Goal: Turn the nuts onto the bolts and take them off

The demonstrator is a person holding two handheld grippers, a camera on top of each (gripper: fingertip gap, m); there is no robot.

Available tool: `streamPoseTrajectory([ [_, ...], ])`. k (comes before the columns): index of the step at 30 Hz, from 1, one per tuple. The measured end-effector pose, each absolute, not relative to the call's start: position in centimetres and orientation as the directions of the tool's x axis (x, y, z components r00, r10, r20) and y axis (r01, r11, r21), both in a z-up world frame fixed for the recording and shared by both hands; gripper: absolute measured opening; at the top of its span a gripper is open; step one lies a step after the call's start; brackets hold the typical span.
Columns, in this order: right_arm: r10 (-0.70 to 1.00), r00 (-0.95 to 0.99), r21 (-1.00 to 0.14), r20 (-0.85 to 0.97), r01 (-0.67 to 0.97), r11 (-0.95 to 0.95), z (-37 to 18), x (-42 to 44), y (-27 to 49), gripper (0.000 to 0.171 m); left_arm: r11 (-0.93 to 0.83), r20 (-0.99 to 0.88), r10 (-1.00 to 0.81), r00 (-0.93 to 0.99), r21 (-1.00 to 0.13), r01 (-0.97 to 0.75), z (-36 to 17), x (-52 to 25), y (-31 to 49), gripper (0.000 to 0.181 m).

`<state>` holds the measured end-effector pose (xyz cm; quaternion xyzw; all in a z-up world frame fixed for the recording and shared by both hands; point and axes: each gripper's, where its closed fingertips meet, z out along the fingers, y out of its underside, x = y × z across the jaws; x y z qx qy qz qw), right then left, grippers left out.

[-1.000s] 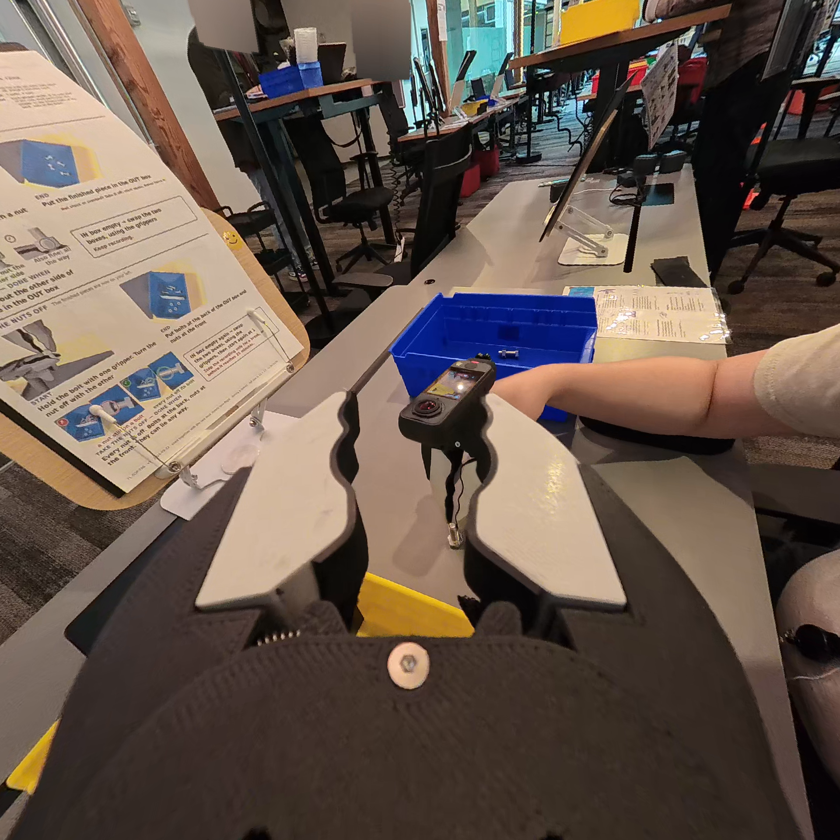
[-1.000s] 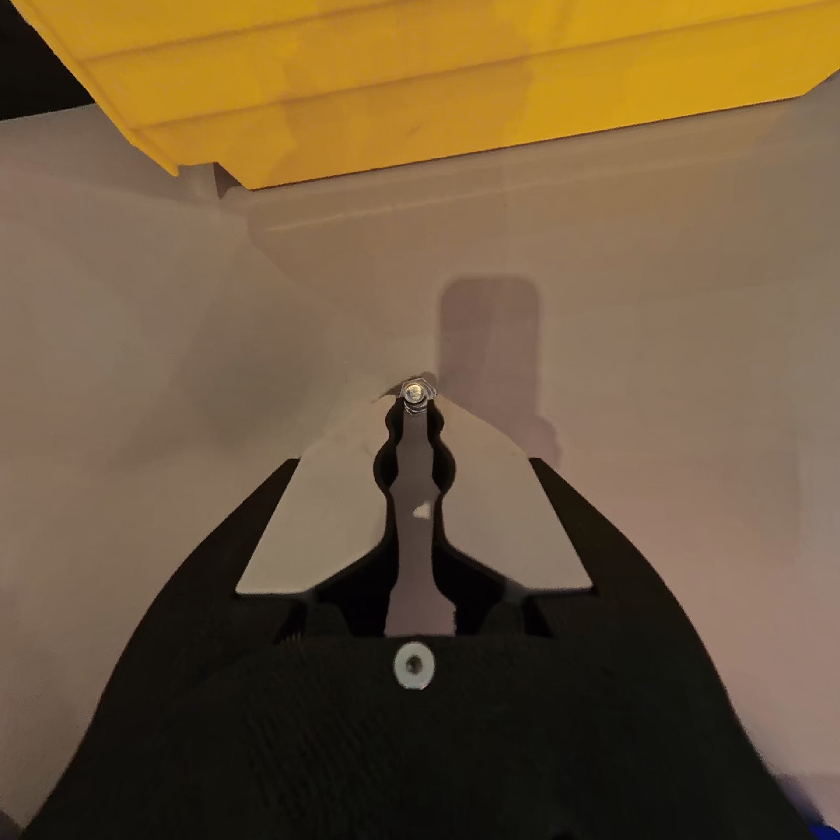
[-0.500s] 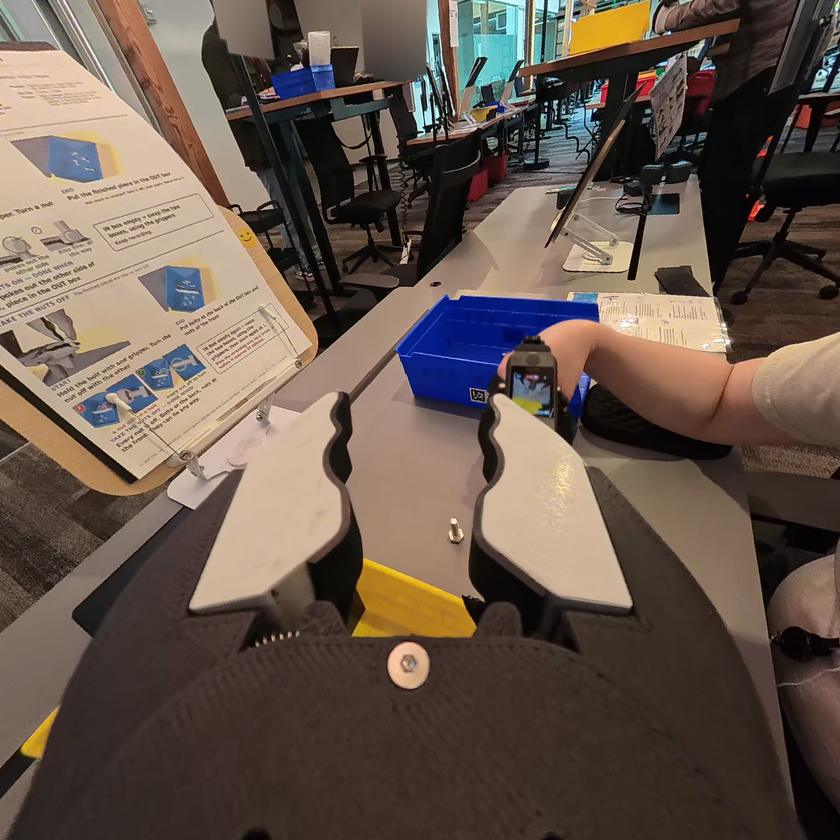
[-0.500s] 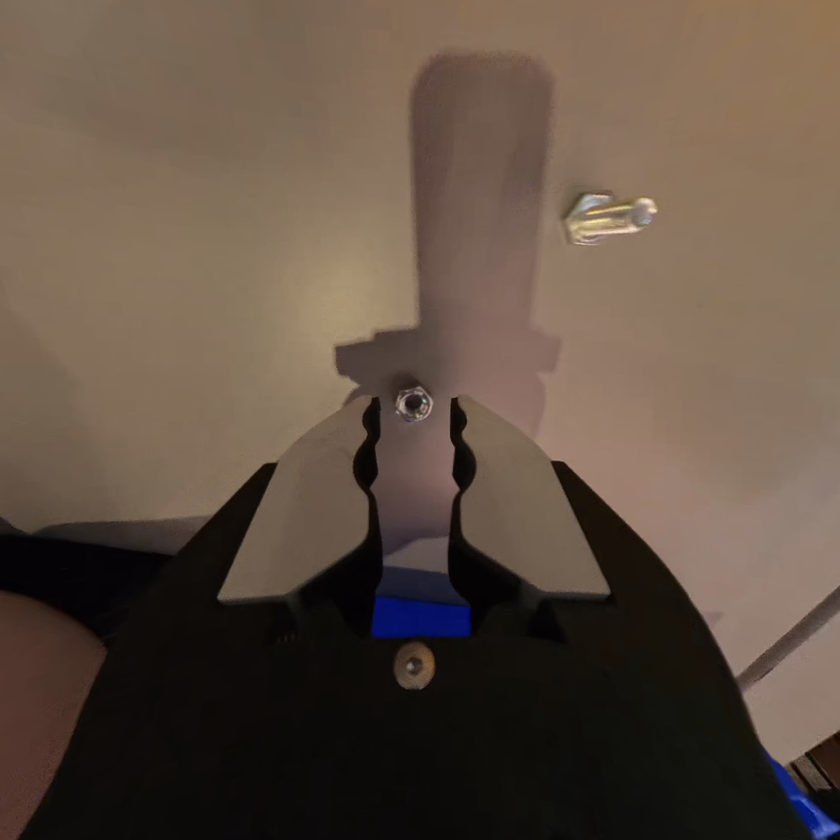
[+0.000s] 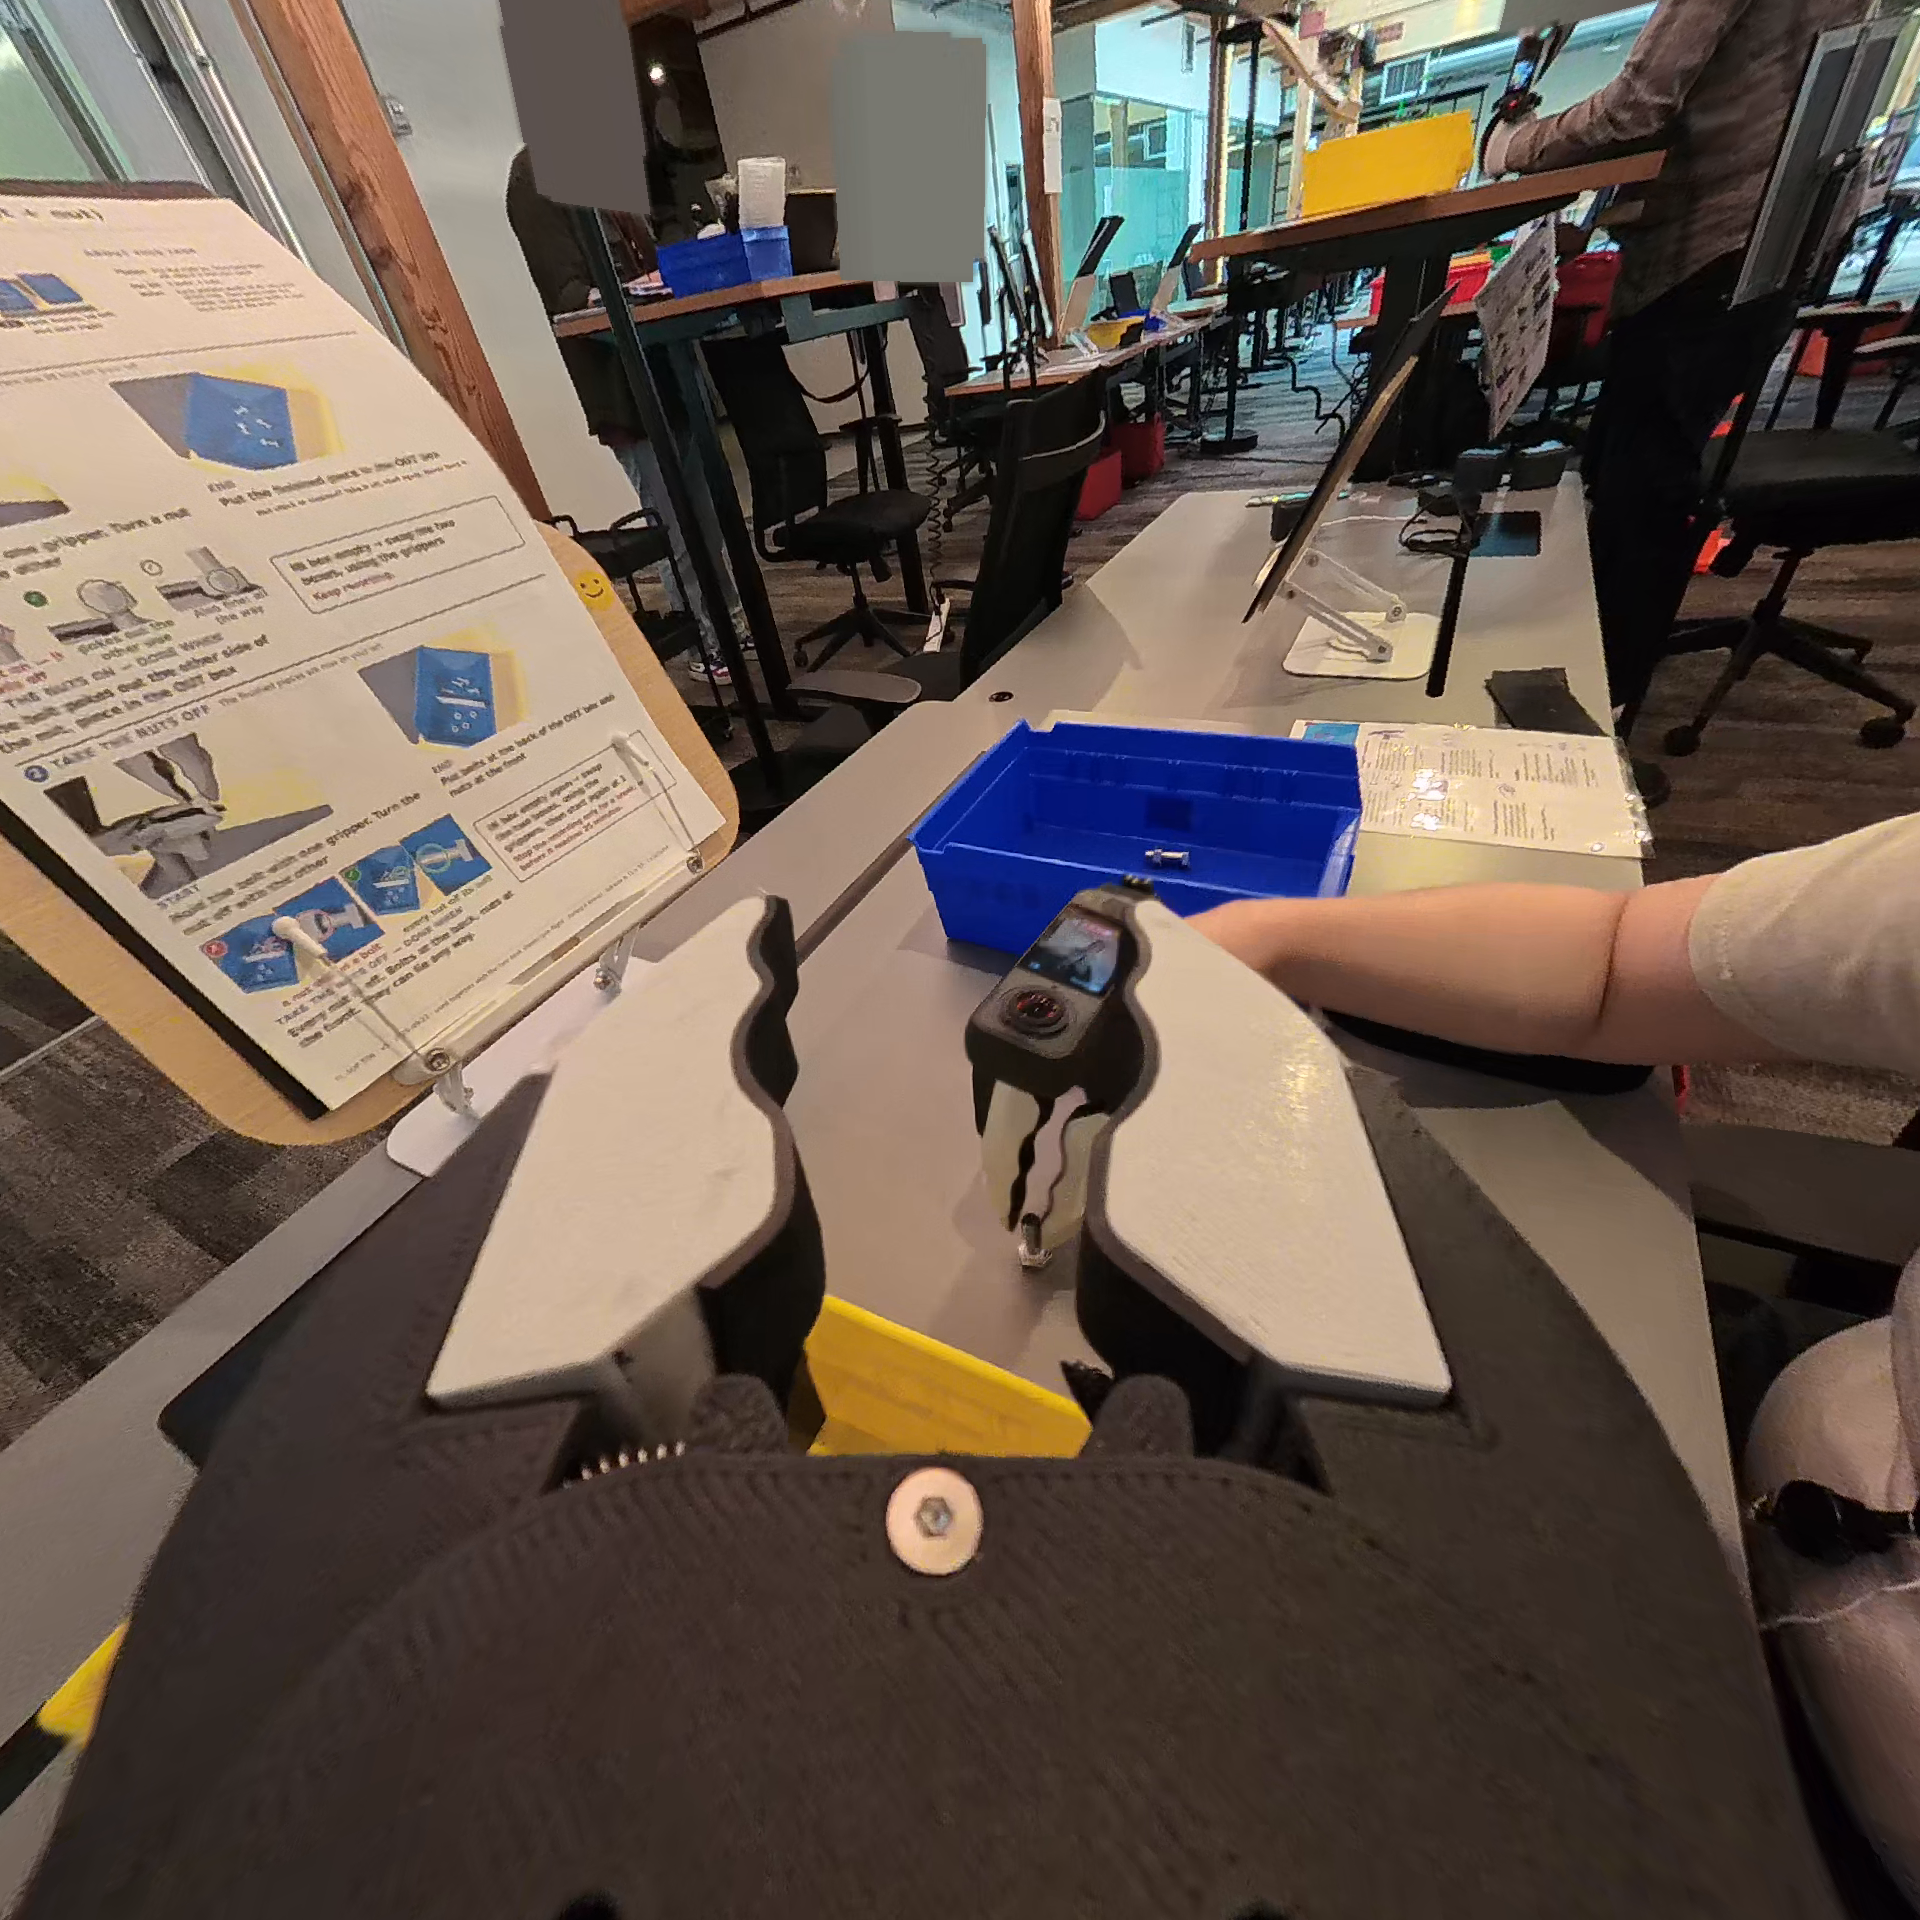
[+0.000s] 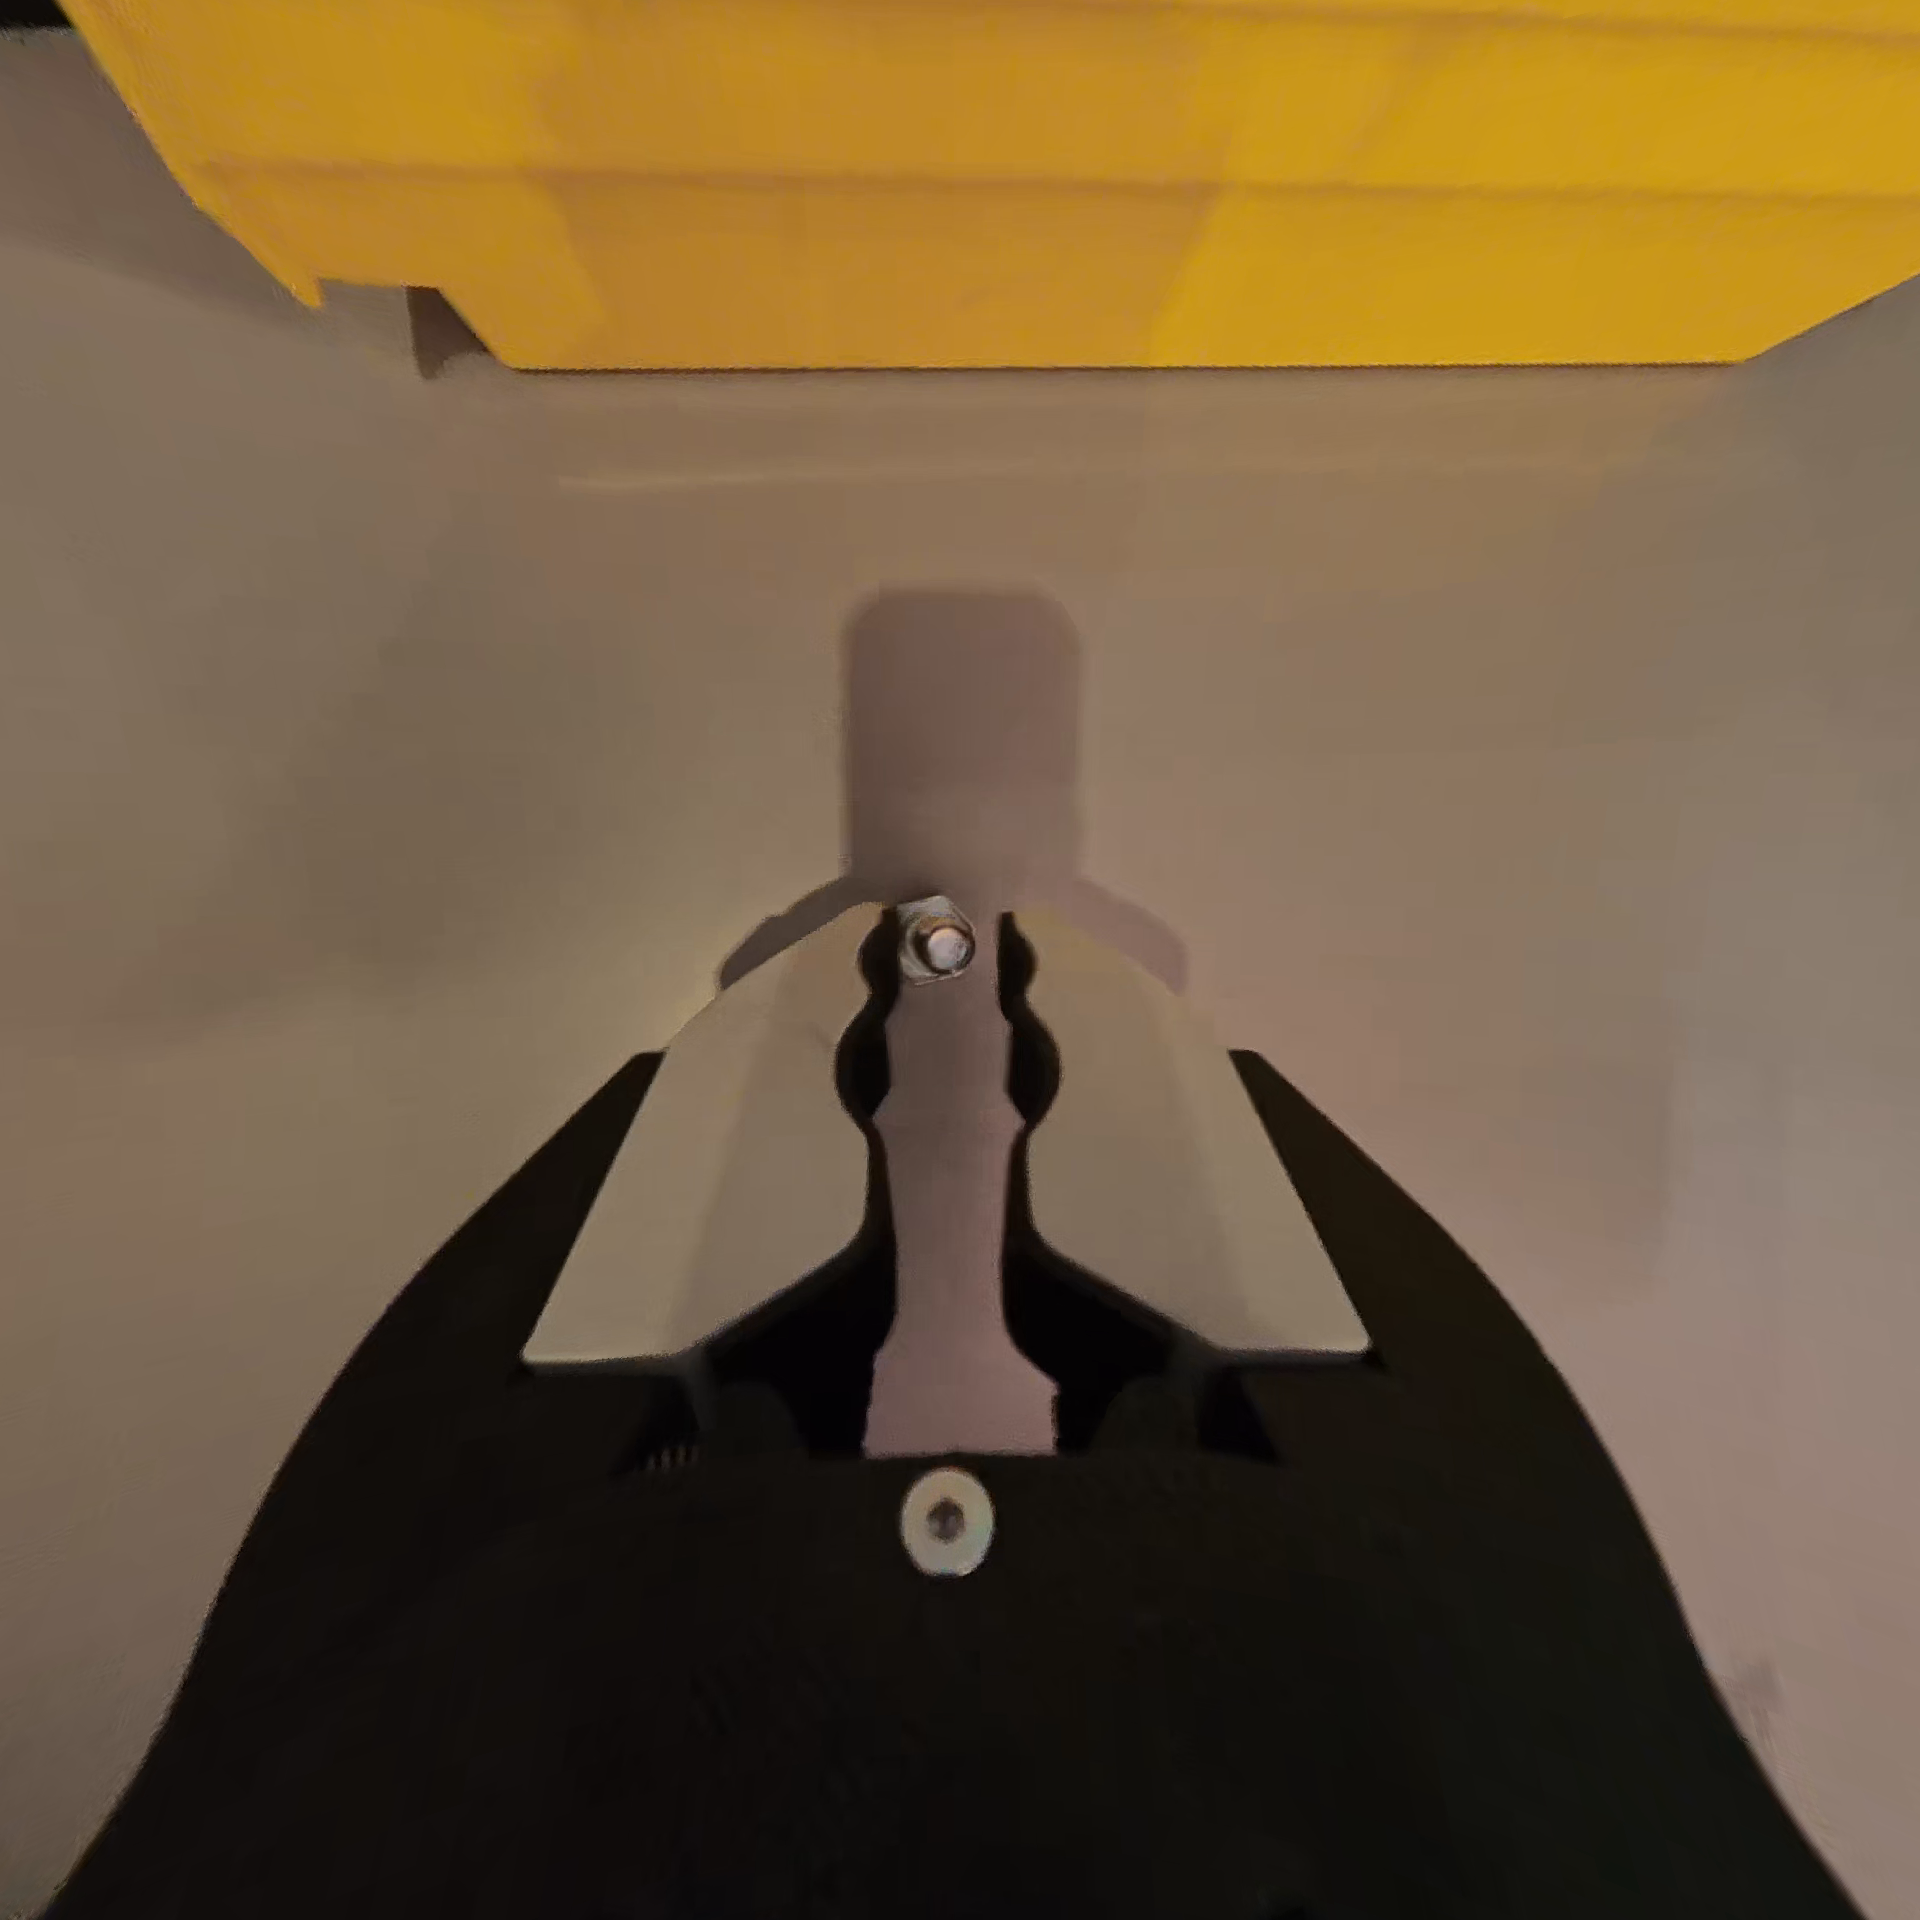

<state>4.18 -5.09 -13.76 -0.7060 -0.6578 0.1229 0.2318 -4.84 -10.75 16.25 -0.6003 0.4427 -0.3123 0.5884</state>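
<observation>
Blue bin (image 5: 1039, 894), yellow bin (image 6: 935, 187), grey table (image 5: 1143, 623), silver nut (image 6: 928, 940)

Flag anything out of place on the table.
One bolt, nut on it, stands upright on the table, outside the yellow bin and the blue bin. The right gripper straddles it off-centre, jaws not closed. Nothing else stands out.
</observation>
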Motion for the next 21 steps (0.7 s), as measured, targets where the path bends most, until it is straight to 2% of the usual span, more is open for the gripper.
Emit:
streamPoseTrajectory([
  [3,0.987,0.151,-0.499,0.057,0.860,-0.103,-13.1,4.6,-5.1,0.015,0.091,-0.137,-0.913,0.383,-0.986,-0.136,16.3,-4.2,-10.7,0.062],
  [6,0.973,0.208,-0.613,-0.095,0.759,-0.222,-9.0,4.7,-5.6,0.011,0.084,-0.130,-0.933,0.334,-0.985,-0.149,15.1,-2.4,-10.3,0.066],
  [9,0.951,0.202,-0.699,-0.232,0.645,-0.308,-4.0,5.4,-6.9,0.011,0.032,-0.101,-0.956,0.275,-0.969,-0.246,11.8,0.8,-9.4,0.050],
  [11,0.948,0.188,-0.747,-0.257,0.584,-0.318,-1.2,6.1,-7.6,0.011,-0.025,-0.052,-0.969,0.243,-0.952,-0.304,9.2,3.2,-8.7,0.044],
  [15,0.951,0.169,-0.794,-0.257,0.524,-0.308,2.2,7.4,-8.7,0.011,-0.182,0.139,-0.979,0.147,-0.920,-0.346,5.3,7.0,-8.8,0.045],
  [21,0.946,0.129,-0.813,-0.297,0.486,-0.322,3.9,7.8,-9.7,0.011,-0.237,0.238,-0.970,0.047,-0.892,-0.385,2.7,9.3,-9.9,0.036],
])
